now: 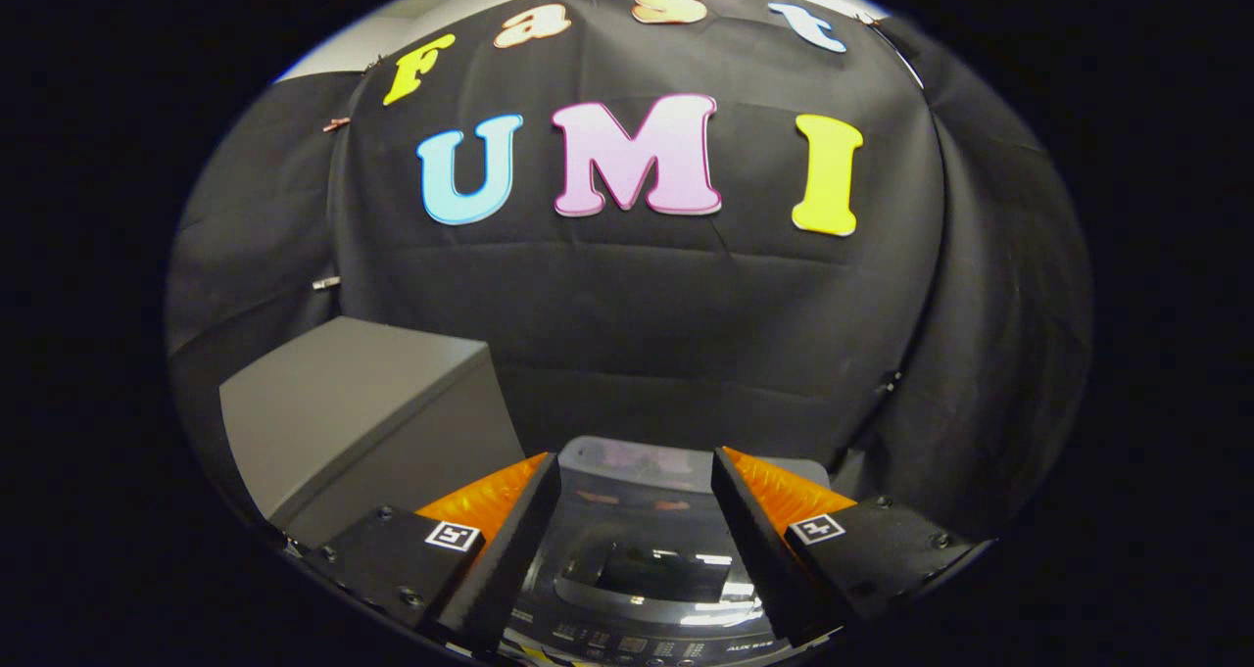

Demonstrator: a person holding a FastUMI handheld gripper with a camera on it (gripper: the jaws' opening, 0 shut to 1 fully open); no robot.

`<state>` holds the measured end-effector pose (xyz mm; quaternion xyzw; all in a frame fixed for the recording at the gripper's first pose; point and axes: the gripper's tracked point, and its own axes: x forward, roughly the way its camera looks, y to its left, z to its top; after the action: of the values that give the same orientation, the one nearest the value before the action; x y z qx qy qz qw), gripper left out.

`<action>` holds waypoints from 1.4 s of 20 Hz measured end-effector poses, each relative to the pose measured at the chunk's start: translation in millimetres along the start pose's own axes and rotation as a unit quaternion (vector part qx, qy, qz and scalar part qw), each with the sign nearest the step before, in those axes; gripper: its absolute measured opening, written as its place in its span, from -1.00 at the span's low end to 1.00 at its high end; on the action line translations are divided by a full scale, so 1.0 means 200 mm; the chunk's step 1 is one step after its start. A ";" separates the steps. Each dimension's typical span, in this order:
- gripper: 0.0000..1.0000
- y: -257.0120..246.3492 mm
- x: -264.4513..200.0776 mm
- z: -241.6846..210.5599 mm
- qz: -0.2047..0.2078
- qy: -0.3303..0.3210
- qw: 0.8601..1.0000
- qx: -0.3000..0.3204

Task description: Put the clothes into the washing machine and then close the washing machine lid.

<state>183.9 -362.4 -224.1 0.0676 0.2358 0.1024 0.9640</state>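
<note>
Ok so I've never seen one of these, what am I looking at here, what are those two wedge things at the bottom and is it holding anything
Those two wedges are the fingers of a handheld gripper; a person carries it. The camera rides on it and looks forward along the fingers. They stand open with nothing between them. Below and just ahead of them is the top of a washing machine, its glossy lid apparently down, with a button panel nearest the camera. Beside it, next to one finger, stands a plain grey box. Behind everything hangs the booth's black cloth.

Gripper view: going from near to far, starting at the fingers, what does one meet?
The open gripper with nothing between its fingers → the dark glossy top-loading washing machine with its glass lid down, seen between and below the fingers → the black cloth booth wall. A grey box stands beside the machine.
</note>
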 end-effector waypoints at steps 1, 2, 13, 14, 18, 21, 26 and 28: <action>0.97 0.04 -0.01 0.06 0.005 -0.016 1.000 0.000; 0.97 0.08 -0.01 0.13 0.008 -0.034 0.999 -0.002; 0.97 0.41 -0.18 0.64 0.003 -0.176 0.984 -0.007; 0.97 0.45 -0.19 0.65 0.005 -0.177 0.984 -0.008; 0.97 0.55 -0.24 0.69 0.003 -0.193 0.981 -0.019; 0.97 0.65 -0.25 0.71 0.004 -0.202 0.979 -0.030; 0.98 0.77 -0.26 0.74 0.004 -0.212 0.977 -0.031; 0.99 0.79 -0.26 0.75 -0.002 -0.216 0.976 -0.030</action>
<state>182.7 -234.3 -40.5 0.0592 0.0194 0.0907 0.9939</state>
